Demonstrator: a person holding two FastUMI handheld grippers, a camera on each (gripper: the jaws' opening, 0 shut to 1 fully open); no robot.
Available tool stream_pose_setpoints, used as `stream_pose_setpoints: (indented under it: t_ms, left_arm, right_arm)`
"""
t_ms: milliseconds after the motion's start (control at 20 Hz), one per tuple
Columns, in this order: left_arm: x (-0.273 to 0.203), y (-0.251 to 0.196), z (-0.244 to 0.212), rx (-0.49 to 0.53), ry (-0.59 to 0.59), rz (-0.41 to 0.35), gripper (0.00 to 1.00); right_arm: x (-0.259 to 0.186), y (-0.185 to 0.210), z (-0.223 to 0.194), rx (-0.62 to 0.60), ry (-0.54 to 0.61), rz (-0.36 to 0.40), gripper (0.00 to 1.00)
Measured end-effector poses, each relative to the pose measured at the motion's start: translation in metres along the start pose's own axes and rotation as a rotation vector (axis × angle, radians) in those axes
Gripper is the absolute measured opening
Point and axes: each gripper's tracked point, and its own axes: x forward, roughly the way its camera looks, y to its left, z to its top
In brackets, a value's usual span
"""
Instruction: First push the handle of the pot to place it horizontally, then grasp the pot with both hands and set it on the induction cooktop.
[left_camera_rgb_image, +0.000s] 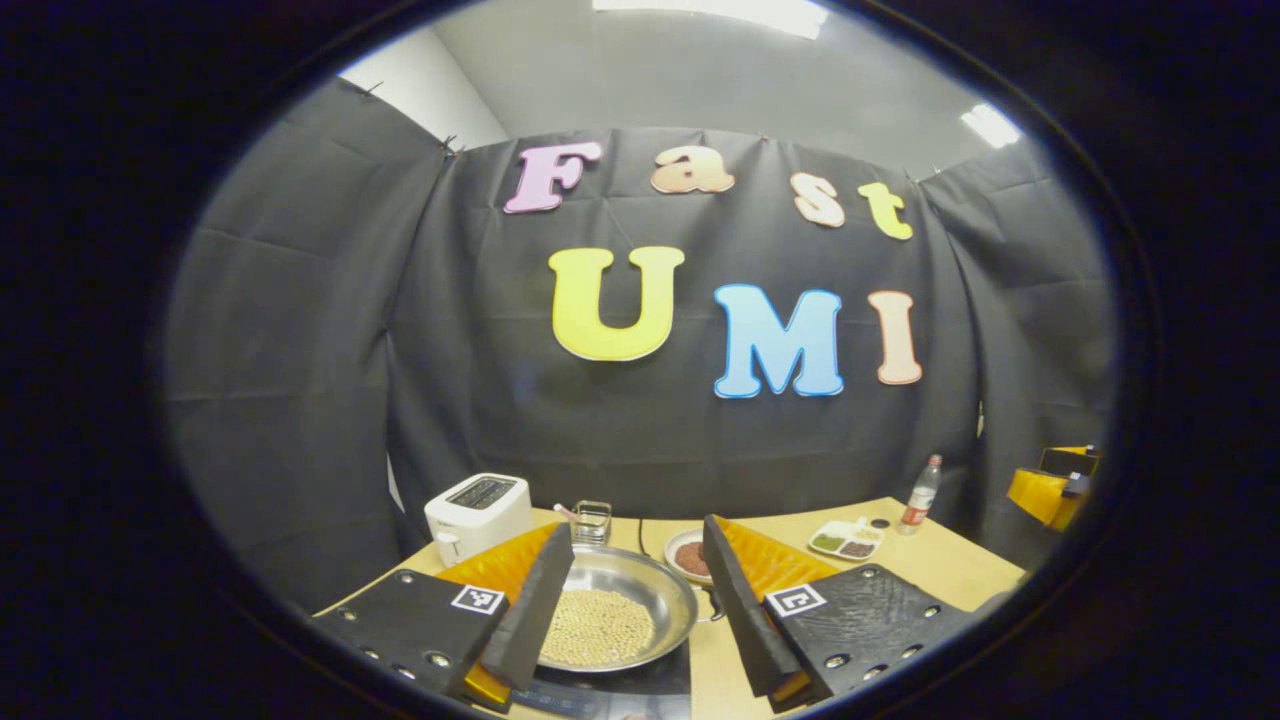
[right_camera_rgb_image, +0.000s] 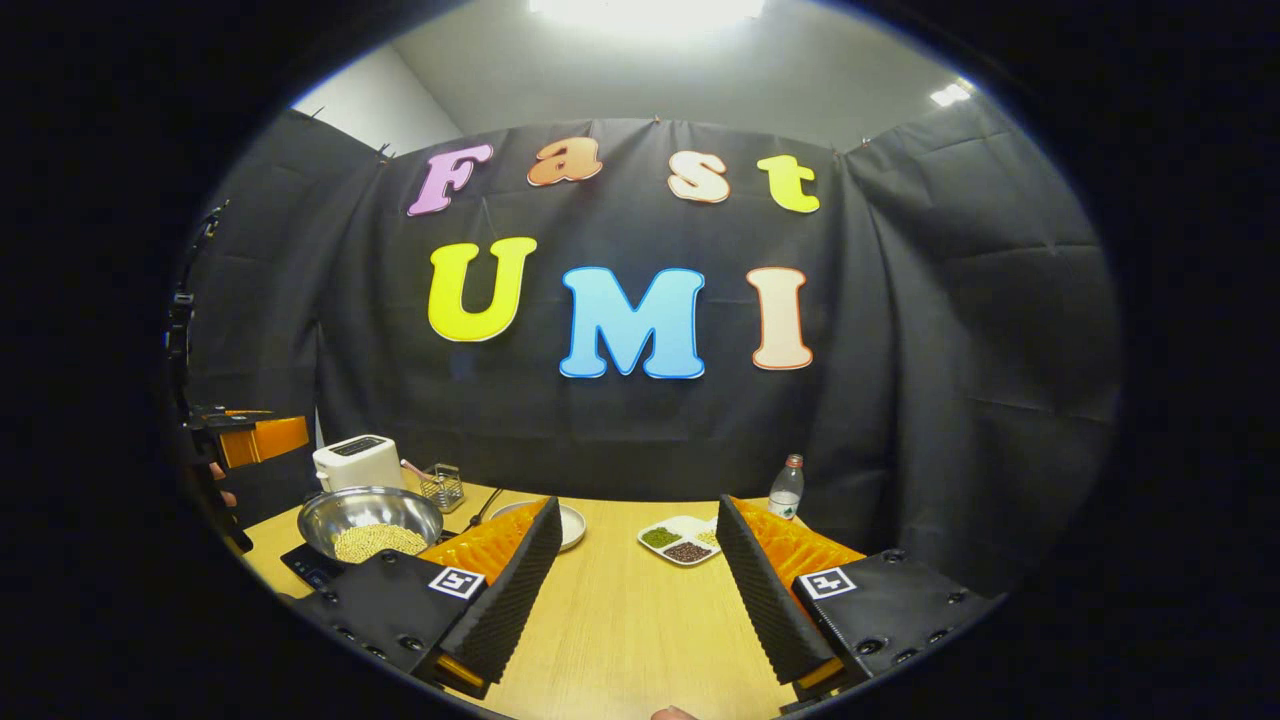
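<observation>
A steel pot (left_camera_rgb_image: 610, 615) holding pale beans sits on the dark induction cooktop (left_camera_rgb_image: 620, 690) at the table's near left. My left gripper (left_camera_rgb_image: 636, 535) is open above it, one finger over the pot's left rim and the other just right of the pot, neither touching it. In the right gripper view the pot (right_camera_rgb_image: 370, 520) rests on the cooktop (right_camera_rgb_image: 305, 565) at the left. My right gripper (right_camera_rgb_image: 638, 510) is open over bare table, well right of the pot. Its handle is not clear to me.
A white toaster (left_camera_rgb_image: 478, 512) and a wire holder (left_camera_rgb_image: 592, 520) stand behind the pot. A small plate (left_camera_rgb_image: 688, 555), a divided dish (left_camera_rgb_image: 848, 540) and a bottle (left_camera_rgb_image: 920, 495) lie toward the back right of the wooden table (right_camera_rgb_image: 620, 620).
</observation>
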Motion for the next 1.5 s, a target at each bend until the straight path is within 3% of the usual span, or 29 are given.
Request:
stream_pose_setpoints:
  t_ms: [500,950,1500]
  left_arm:
    - [-0.107,-0.061,0.039,0.038,-0.079,0.011,0.79]
    - [-0.168,-0.074,0.058,0.061,-0.112,-0.021,0.79]
    - [-0.210,-0.049,0.060,0.036,-0.135,-0.020,0.76]
  right_arm:
    - [-0.083,-0.061,0.007,-0.010,-0.033,0.020,0.98]
    - [-0.126,-0.049,0.022,0.011,-0.060,0.010,0.98]
    - [-0.164,-0.038,0.030,0.004,-0.098,-0.051,0.98]
